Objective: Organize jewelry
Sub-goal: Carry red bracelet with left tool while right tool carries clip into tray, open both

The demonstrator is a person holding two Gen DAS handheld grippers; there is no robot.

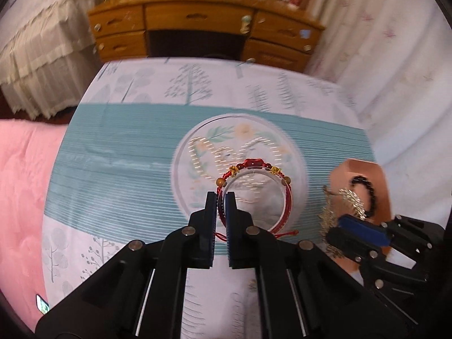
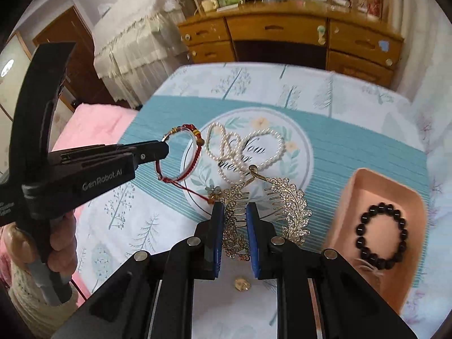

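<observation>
Left hand-held gripper clamped on red bracelet; right hand-held gripper clamped on gold hair comb.

You can read "GenRobot.AI" in pale letters on the side of your left gripper, seen from the right wrist. On the round emblem of the cloth, script lettering reads roughly "Now" over a second word, partly hidden by pearls. Nothing else is legible.

A wooden dresser stands beyond the tree-print cloth; a pink blanket lies beside a lace-covered bed.
</observation>
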